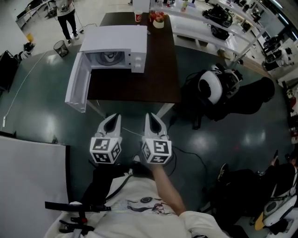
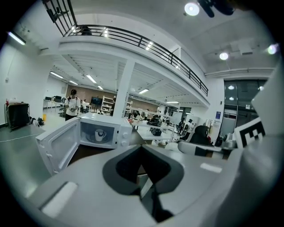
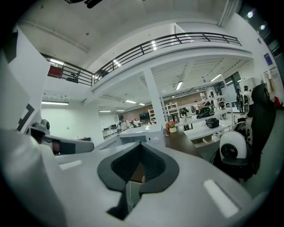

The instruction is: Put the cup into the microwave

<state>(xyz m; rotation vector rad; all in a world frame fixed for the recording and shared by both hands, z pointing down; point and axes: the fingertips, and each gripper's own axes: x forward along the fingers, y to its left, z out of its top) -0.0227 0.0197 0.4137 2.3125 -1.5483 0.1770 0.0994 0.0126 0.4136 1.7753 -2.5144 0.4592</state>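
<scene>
A white microwave (image 1: 116,39) stands on a dark table (image 1: 156,74), its door (image 1: 77,86) swung open to the left. A white cup (image 1: 109,56) sits inside it on the turntable; the left gripper view shows the cup (image 2: 100,134) there too. My left gripper (image 1: 113,122) and right gripper (image 1: 153,122) hover side by side off the table's near edge, close to my body and well short of the microwave. Both have their jaws together with nothing between them, which also shows in the left gripper (image 2: 142,148) and right gripper (image 3: 141,146) views.
At the table's far end are a red paper cup (image 1: 138,17) and a bowl of flowers (image 1: 158,19). A black chair with a white round object (image 1: 212,86) stands to the right. A person (image 1: 65,14) and a bin (image 1: 60,47) are at far left. A white board (image 1: 28,186) lies near left.
</scene>
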